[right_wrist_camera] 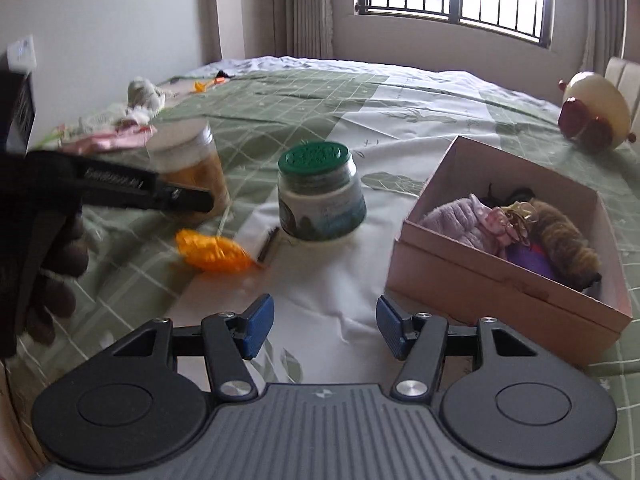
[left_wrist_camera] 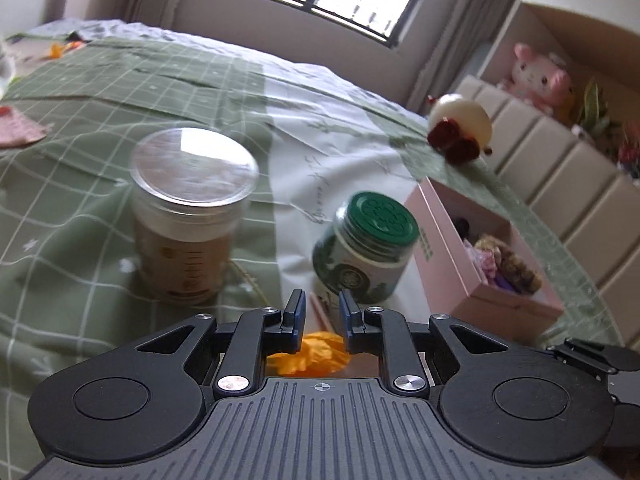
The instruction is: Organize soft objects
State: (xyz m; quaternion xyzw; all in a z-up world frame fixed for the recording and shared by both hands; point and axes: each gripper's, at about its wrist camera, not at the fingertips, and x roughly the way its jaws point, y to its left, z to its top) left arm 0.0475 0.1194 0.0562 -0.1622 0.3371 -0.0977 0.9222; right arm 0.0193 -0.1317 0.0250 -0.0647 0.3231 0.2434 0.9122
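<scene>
Through the left wrist camera we look over a bed (left_wrist_camera: pixel 80 200) with a green checked cover and a white strip down the middle. The left claw (left_wrist_camera: pixel 322 304) is set narrow, with a small gap between its pads and nothing pinched at the tips. The orange soft thing (left_wrist_camera: pixel 308 354) shows lower down, in the space behind the pads; from here we cannot tell if it touches them. Far left of the claw stands a clear-lidded jar (left_wrist_camera: pixel 188 208), and just right of it a green-lidded jar (left_wrist_camera: pixel 372 240). Further right a pink box (left_wrist_camera: pixel 440 248) lies open, with soft pieces piled in its near end. Beyond the box, near the padded headboard, sits a round cream toy (left_wrist_camera: pixel 460 124) with dark red parts. A pink plush (left_wrist_camera: pixel 540 76) rests on a shelf at the far right.

Through the right wrist camera the right claw (right_wrist_camera: pixel 325 320) stands wide, its blue pads well apart with only white bedding between them. At the left a gloved hand (right_wrist_camera: pixel 48 264) holds the left claw level above the bed. The orange soft thing lies below that claw's tip and apart from it, on the cover near the two jars. It is blurred. The box is near right, just beside the right claw, and holds a lilac plush piece (right_wrist_camera: pixel 456 220), a brown furry piece (right_wrist_camera: pixel 560 236) and smaller bits we cannot make out. At the far left edge of the bed lies a small heap of pale and pink things (right_wrist_camera: pixel 132 116).
</scene>
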